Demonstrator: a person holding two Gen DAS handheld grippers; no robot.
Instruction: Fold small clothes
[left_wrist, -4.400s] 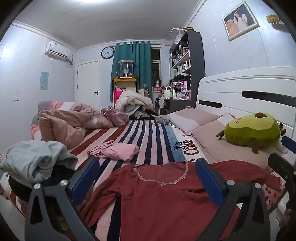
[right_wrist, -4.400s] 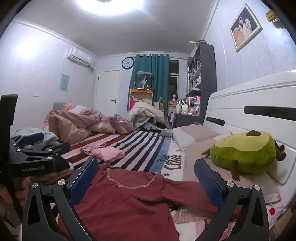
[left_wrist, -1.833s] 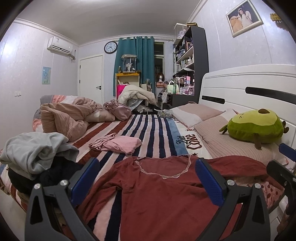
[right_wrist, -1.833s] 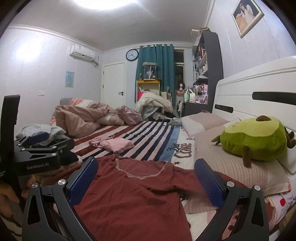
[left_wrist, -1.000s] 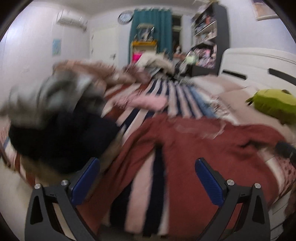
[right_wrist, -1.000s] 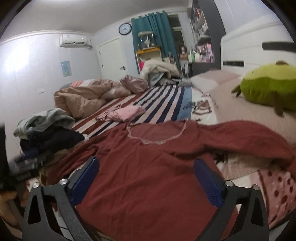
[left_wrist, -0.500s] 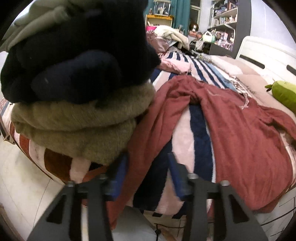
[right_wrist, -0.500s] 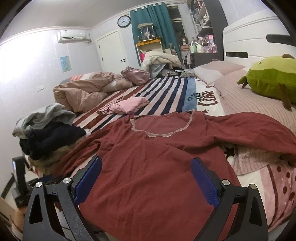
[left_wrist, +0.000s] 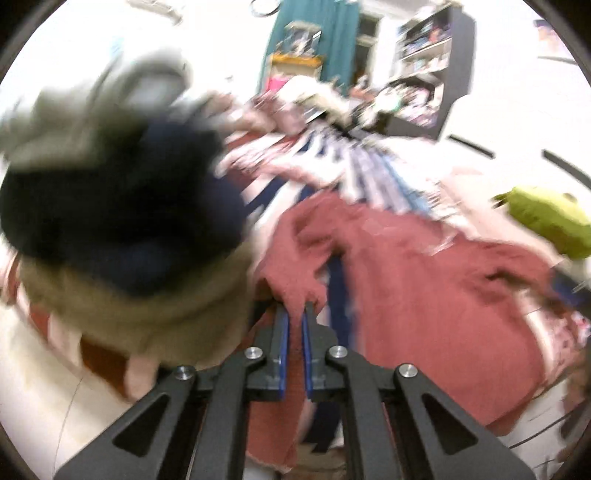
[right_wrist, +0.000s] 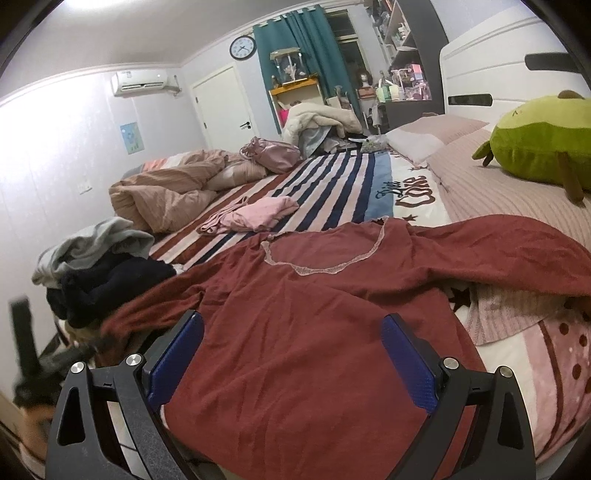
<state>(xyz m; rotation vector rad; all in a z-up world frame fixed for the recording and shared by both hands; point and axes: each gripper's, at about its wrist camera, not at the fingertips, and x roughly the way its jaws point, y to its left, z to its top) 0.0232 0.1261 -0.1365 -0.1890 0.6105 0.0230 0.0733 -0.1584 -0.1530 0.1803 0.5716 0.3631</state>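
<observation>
Jaws of our left gripper (left_wrist: 294, 314) had just closed, pinching the sleeve of the red top (right_wrist: 314, 317) spread on the bed (right_wrist: 332, 188) to fold it inward, while our right gripper (right_wrist: 291, 354) hovered, jaws spread.

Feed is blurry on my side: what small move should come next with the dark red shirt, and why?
Probably lift the left gripper and carry its pinched sleeve across the dark red long-sleeved shirt. Its jaws have just closed on that cloth, while the right gripper hovers open above the flat body.
</observation>
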